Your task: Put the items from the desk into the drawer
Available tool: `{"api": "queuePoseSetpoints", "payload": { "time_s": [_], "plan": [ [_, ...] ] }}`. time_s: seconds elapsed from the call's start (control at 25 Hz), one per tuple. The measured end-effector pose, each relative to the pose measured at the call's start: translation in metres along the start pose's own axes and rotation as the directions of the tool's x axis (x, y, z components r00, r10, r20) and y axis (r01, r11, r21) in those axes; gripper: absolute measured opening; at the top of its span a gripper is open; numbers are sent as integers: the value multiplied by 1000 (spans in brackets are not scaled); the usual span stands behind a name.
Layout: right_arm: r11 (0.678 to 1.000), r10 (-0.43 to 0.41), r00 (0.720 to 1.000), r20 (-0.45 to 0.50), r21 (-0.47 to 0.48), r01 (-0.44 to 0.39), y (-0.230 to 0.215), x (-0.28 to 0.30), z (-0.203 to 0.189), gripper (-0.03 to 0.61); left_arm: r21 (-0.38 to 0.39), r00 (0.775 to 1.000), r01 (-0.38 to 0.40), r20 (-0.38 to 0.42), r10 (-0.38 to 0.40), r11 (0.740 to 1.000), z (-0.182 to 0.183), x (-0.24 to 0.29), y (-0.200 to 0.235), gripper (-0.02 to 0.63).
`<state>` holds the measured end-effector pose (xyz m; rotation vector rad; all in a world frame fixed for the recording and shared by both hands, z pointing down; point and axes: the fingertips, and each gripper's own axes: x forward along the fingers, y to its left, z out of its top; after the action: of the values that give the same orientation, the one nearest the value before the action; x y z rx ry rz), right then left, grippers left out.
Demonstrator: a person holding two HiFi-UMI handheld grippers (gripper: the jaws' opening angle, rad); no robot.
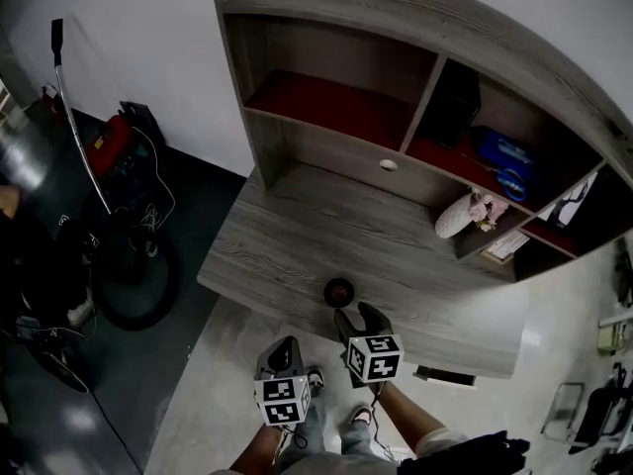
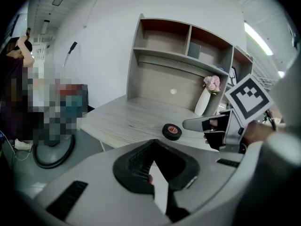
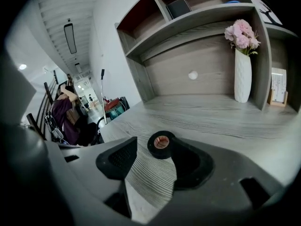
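On the dark floor left of the desk [image 1: 287,236] stands a round-based fan [image 1: 134,275]. The left gripper [image 1: 281,346] hangs off the desk's front edge, above pale floor. Its jaw tips look to meet, closed with nothing in them, though the angle is awkward. A roll of black electrical tape [image 1: 339,291] lies flat on the grey wood-grain top near the front edge, clear of everything else. The right gripper [image 1: 361,317] sits just behind the roll and slightly right of it. Its jaws stand apart, and the right gripper view shows the roll just past their tips, with neither pad pressing on it. Farther right, against the hutch [image 1: 326,67], a white vase [image 1: 455,216] holds pink flowers [image 1: 485,209].
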<state>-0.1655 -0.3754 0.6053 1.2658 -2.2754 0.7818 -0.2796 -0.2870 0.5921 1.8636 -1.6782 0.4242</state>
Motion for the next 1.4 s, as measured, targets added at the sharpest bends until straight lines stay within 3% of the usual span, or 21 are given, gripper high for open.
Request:
{"api": "queuePoseSetpoints", "payload": {
  "time_s": [0.56,1.4],
  "plan": [
    [997,-69,996,-63,-41,66,-12,46,-13,256,-45,997,34,-64,-37,998,-21,33,19,8],
    [990,-78,988,-134,-129,61,-13,74,-20,304,-99,995,30,-88,-39,995,-27,57,32,8]
  ]
}}
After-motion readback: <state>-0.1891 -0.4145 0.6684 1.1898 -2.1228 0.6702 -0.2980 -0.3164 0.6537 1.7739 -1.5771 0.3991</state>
